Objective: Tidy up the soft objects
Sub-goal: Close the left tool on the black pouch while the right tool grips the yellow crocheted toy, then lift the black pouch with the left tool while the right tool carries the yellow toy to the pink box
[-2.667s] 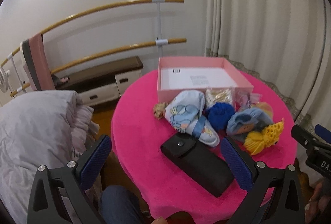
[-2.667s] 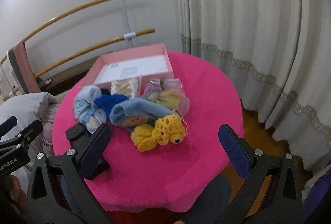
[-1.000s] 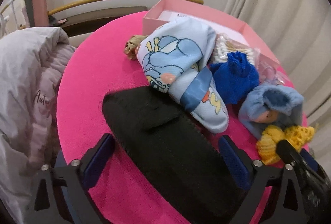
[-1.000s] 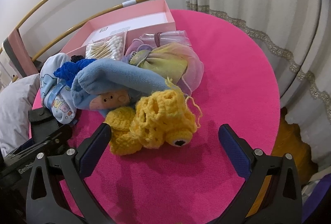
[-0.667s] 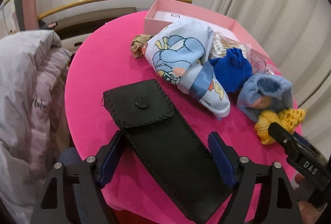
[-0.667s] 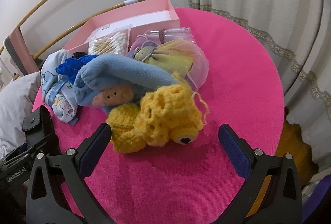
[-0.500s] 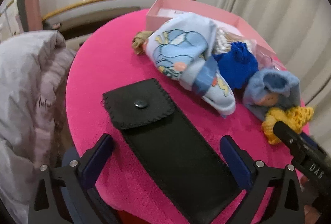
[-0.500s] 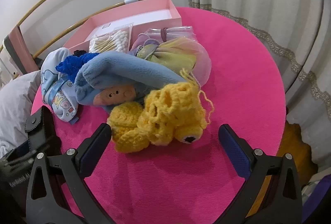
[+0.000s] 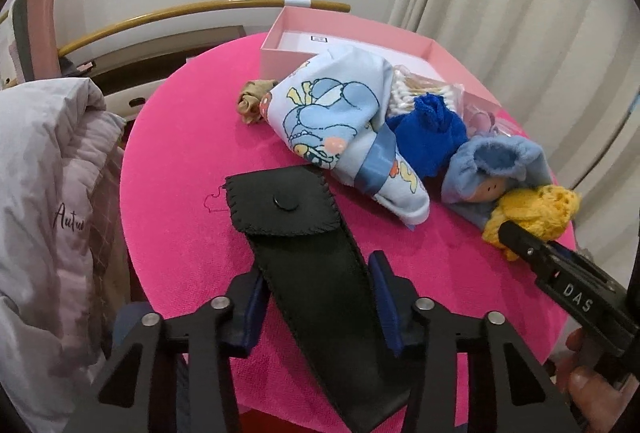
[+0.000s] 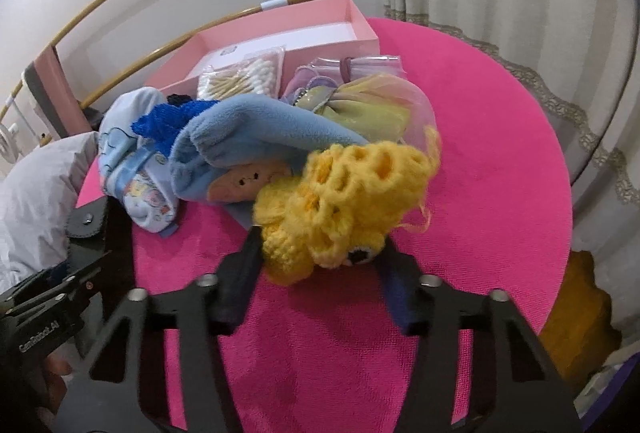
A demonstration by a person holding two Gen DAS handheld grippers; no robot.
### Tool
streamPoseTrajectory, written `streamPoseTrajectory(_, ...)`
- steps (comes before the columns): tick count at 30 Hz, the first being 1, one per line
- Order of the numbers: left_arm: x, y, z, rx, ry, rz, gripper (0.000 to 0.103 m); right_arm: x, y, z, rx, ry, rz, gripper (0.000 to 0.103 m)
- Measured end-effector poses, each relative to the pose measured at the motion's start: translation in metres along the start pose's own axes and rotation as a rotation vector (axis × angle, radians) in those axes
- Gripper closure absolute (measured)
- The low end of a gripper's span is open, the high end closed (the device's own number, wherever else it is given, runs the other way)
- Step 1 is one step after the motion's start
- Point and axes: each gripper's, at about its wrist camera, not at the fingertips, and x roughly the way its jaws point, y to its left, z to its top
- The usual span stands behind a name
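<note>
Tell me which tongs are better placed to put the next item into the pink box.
Probably the right tongs: they pinch the yellow crochet toy, a soft object. The left tongs hold the black leather case, farther from the pink box.

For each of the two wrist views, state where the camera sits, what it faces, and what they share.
Left wrist: behind the left gripper, facing the black leather pouch it clamps; a thumb shows at lower right.
Right wrist: behind the right gripper, facing the yellow crochet toy between its fingers.
Shared: pink box, pink tablecloth, soft pile.

Jaws now shut (pouch [image 9: 320, 273], toy [image 10: 340, 201])
</note>
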Motion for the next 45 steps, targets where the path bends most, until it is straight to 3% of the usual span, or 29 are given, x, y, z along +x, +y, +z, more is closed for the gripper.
streamPoseTrajectory(2, -0.003, 0.003, -0.001, -0.001, 0.001, 0.0, 0.061, -0.002, -0.002, -0.001, 0.02, 0.005, 0.02, 0.059)
streamPoseTrajectory(5, -0.007, 0.004, -0.002, -0.004, 0.001, 0.016, 0.06, -0.004, -0.007, 0.001, 0.071, 0.004, 0.061, 0.043)
streamPoseTrajectory(6, -0.007, 0.003, -0.003, -0.002, 0.005, 0.031, 0.055, -0.004, -0.006, 0.001, 0.076, 0.001, 0.058, 0.038)
streamPoseTrajectory(9, -0.005, 0.0, -0.001, -0.015, 0.003, 0.067, 0.042, -0.003, -0.008, 0.002, 0.103, 0.002, 0.064, 0.037)
streamPoseTrajectory(12, 0.0, -0.004, 0.001, -0.026, 0.007, 0.057, 0.045, -0.007, -0.006, 0.002, 0.107, 0.001, 0.076, 0.037)
streamPoseTrajectory(13, 0.001, -0.005, 0.001, -0.029, 0.006, 0.048, 0.048, -0.01, -0.005, 0.002, 0.102, -0.008, 0.072, 0.038)
streamPoseTrajectory(15, 0.001, -0.005, 0.0, -0.022, 0.006, 0.047, 0.058, -0.013, -0.004, 0.002, 0.085, -0.022, 0.057, 0.057)
streamPoseTrajectory(18, -0.002, 0.001, 0.0, -0.028, 0.01, 0.022, 0.062, -0.015, -0.003, 0.001, 0.078, -0.027, 0.069, 0.067)
streamPoseTrajectory(36, -0.065, 0.009, -0.004, 0.023, -0.106, 0.011, 0.066, -0.063, 0.015, 0.004, 0.011, -0.104, 0.142, 0.069)
streamPoseTrajectory(45, -0.097, 0.004, 0.026, 0.064, -0.185, 0.014, 0.066, -0.079, 0.027, 0.034, -0.038, -0.159, 0.17, 0.069)
